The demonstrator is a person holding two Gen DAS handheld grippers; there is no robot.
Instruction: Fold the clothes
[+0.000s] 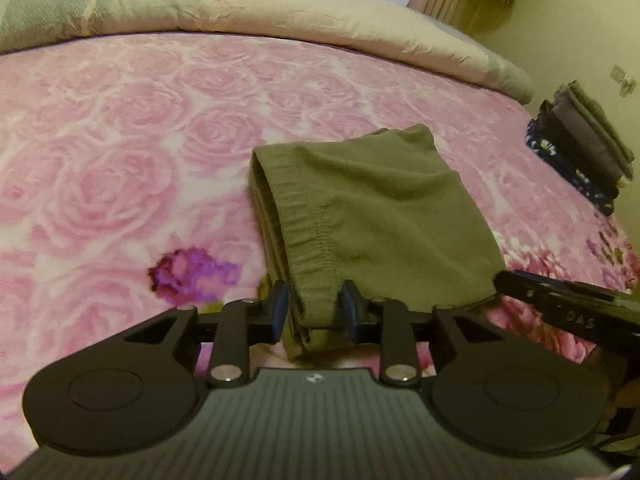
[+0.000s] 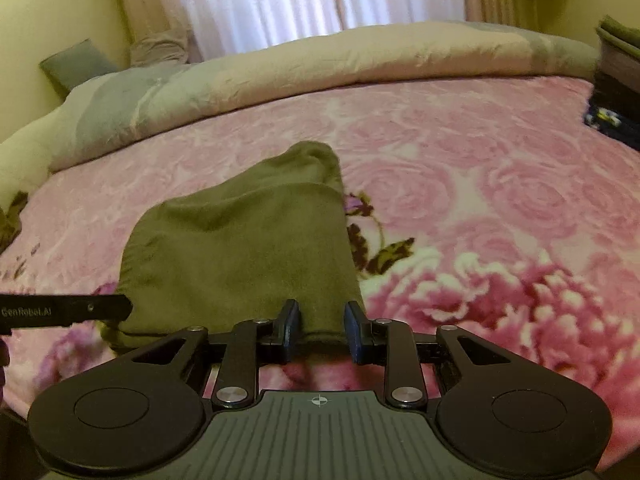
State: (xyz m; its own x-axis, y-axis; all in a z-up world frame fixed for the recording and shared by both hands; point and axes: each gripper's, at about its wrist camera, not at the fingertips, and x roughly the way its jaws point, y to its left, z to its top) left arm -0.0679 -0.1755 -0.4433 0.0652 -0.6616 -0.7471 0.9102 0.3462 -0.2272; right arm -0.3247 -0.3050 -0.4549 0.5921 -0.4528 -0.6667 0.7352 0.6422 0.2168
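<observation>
Lying near the front edge of the bed, the olive garment [image 1: 360, 216] is already gathered into a thick, layered rectangle, with its stitched hem and stacked folds showing along its left side in the left wrist view. You have a gripper at each near corner: your left gripper [image 1: 314, 310] straddles the stacked edge, its fingers spread with the cloth bunched between the pads but not clearly pinched, and your right gripper [image 2: 320, 326] stands the same way at the other corner, fingers parted around the near edge. Holding both corners at once makes sense, I judge, because a bundle this thick would slump or splay if handled from one side only. Whether you are closing in to take it up or have just set it down, the pictures cannot settle. The pink rose blanket [image 1: 120, 160] gives a soft, flat bed to work on, the rolled beige duvet [image 1: 280, 12] is pushed to the far side out of the way, and a stack of folded clothes [image 1: 580, 148] sits at the right edge, a likely destination.
</observation>
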